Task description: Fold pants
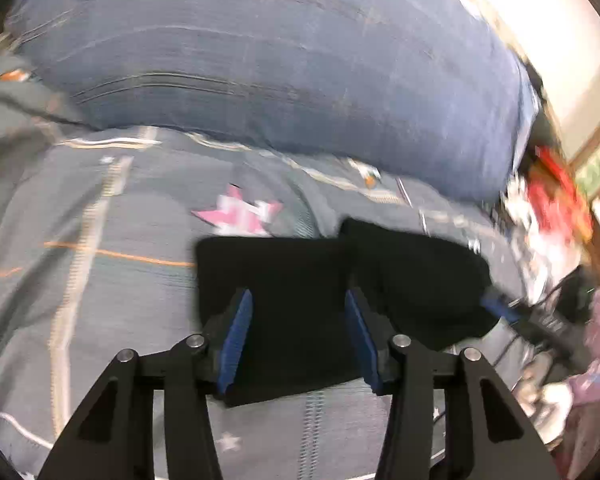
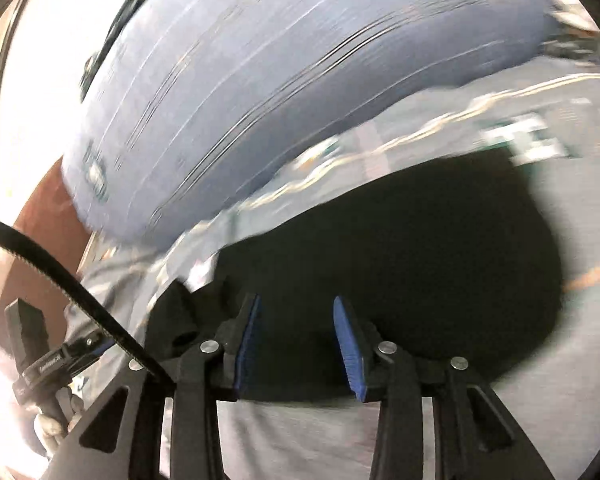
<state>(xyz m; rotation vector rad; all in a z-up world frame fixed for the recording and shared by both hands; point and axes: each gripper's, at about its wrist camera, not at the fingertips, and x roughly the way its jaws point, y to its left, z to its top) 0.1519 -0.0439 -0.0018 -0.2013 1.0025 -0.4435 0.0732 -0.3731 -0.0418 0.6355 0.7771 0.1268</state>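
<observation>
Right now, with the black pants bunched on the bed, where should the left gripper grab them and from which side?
Probably the near straight edge of the black pants, approached from above and the near side. In the left wrist view that edge lies flat on the patterned bedspread, just below the open left gripper, while the right part is bunched near the right gripper.

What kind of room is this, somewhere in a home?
Most likely a bedroom. The black pants lie on a patterned bedsheet with stars and stripes, and a big blue pillow or bolster sits behind them. Cluttered household items show at the edge, too blurred to name.
</observation>
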